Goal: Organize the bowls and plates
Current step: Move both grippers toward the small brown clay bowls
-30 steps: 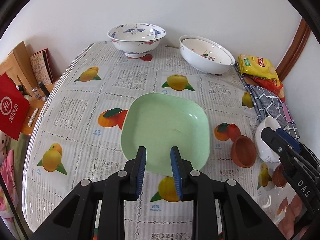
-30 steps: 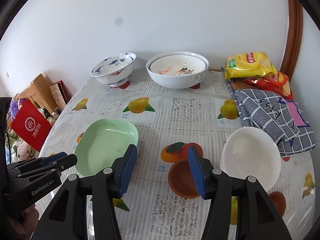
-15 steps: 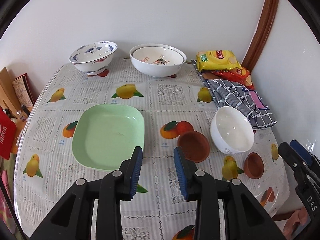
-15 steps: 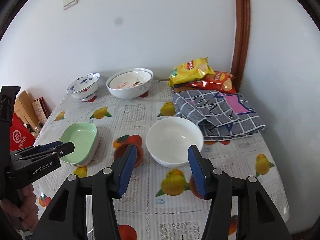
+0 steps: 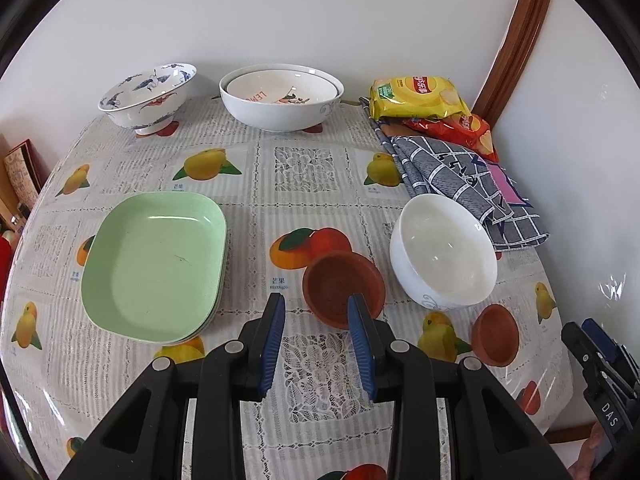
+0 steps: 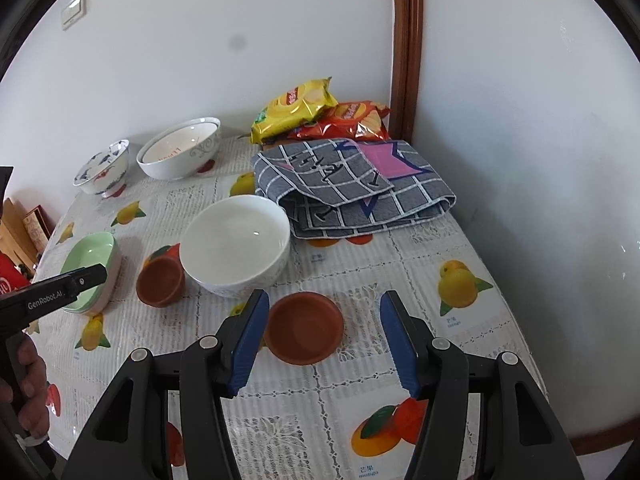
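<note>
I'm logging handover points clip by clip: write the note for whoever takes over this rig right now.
Left claw: open, empty, just short of the larger brown bowl.
Right claw: open, empty, straddling the small brown dish without touching it.
Green plates are stacked at left; the white bowl stands mid-table. Nested white bowls and the blue-patterned bowl stand by the wall.
Left: brown pieces and white bowl remain loose; grouping them looks next.
</note>
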Motion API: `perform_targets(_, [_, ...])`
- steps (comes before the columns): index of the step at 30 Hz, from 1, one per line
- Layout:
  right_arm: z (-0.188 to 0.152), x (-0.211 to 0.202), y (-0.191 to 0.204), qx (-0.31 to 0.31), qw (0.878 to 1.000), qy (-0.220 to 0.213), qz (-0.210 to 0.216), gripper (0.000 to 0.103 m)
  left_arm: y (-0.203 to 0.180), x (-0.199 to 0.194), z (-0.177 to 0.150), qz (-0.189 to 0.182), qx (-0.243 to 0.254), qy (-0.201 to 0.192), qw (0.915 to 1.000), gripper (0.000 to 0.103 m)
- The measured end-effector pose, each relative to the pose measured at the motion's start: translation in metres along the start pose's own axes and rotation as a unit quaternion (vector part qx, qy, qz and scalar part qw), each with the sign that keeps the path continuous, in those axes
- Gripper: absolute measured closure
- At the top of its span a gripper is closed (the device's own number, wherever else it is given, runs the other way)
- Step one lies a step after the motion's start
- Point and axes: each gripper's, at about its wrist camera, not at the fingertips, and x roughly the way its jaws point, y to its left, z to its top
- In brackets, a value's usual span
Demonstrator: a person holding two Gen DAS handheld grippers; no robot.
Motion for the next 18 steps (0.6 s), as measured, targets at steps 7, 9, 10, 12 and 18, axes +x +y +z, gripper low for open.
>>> perform_targets(7, [-0.014, 0.04, -0.013, 0.016, 0.999, 0.049, 0.004, 0.046, -0.003, 0.029, 0.001, 0.013, 0.002, 0.023, 0.9997, 0.072])
perform_targets(9, [-0.017, 0.049, -0.016, 0.019, 0.998, 0.057, 0.012, 0.046, -0.003, 0.038, 0.001, 0.017, 0.002, 0.03, 0.9994, 0.072])
perform_targets(10, [-0.018, 0.053, -0.017, 0.021, 0.998, 0.06, 0.013, 0.046, -0.003, 0.042, 0.001, 0.017, 0.001, 0.034, 0.9993, 0.072])
perform_targets(12, [-0.019, 0.061, -0.019, 0.025, 0.998, 0.064, 0.013, 0.046, -0.001, 0.051, 0.002, 0.015, -0.003, 0.042, 0.999, 0.072])
perform_targets(18, [-0.021, 0.082, -0.02, 0.034, 0.996, 0.079, 0.021, 0.046, 0.001, 0.072, 0.004, 0.018, -0.007, 0.058, 0.9981, 0.072])
